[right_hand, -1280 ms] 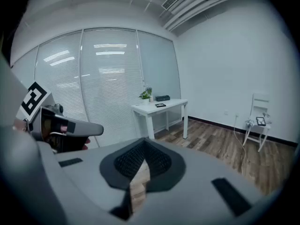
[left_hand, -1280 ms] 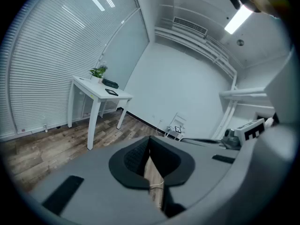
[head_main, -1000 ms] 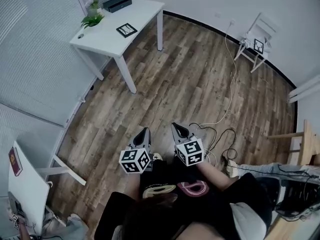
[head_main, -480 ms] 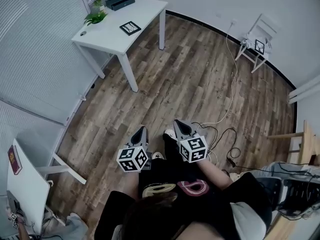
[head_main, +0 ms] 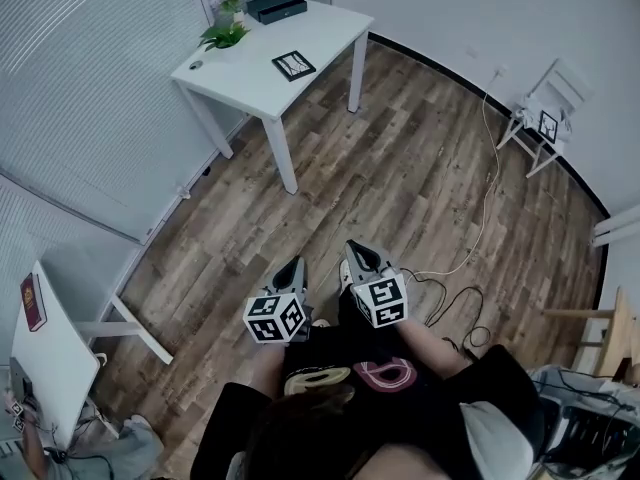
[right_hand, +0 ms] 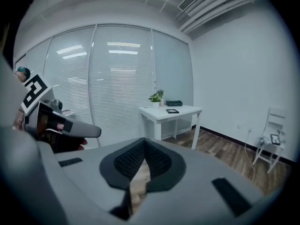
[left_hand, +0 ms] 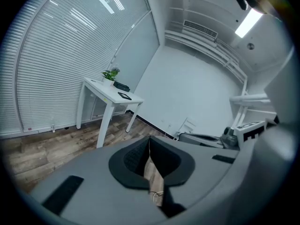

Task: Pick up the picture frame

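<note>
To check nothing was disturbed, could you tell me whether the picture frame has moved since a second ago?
No. The picture frame keeps its spot on the white table; both slid right in the head view together, so only the camera shifted.

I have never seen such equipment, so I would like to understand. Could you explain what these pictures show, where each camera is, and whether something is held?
There is no robot. A person holds a two-jaw tool in each hand, the left gripper and the right gripper. The cubes with square markers are part of them. The wide picture comes from a camera on the person's head, looking down. The other two come from cameras riding on each gripper, looking along its jaws. Both pairs of jaws are shut and hold nothing. Across the wooden plank floor stands a white rectangular table. On it are a flat black-rimmed picture frame, a dark oblong box and a green potted plant. The frame lies untouched.
</note>
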The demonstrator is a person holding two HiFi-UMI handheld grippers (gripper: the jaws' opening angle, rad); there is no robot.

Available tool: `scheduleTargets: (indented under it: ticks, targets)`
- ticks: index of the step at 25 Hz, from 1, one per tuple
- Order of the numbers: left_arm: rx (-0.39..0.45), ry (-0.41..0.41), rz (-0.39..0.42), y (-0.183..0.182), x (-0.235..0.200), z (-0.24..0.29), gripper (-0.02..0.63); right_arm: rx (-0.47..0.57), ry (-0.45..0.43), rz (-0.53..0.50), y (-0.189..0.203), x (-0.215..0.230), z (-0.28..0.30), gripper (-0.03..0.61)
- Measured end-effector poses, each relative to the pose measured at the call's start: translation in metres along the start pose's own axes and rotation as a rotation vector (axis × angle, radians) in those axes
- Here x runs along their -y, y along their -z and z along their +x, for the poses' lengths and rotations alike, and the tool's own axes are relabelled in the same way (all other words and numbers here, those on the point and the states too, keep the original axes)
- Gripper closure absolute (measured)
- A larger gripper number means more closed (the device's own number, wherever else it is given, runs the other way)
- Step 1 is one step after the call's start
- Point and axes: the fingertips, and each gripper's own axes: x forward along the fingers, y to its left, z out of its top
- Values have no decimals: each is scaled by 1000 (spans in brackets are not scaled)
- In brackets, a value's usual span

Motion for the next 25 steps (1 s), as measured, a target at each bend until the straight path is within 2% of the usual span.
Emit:
scheduleTargets:
  ticks: [7,15,25]
  targets:
    - [19,-63,15,-32,-14,46,597,-20,-54,-17,-22,33,56,568]
    - [21,-97,3,-58,-13,111,597,-37,-62,0,-36,97,102,568]
    - [11,-74,5,-77,17,202,597,-38,-104,17,-48,177,140,568]
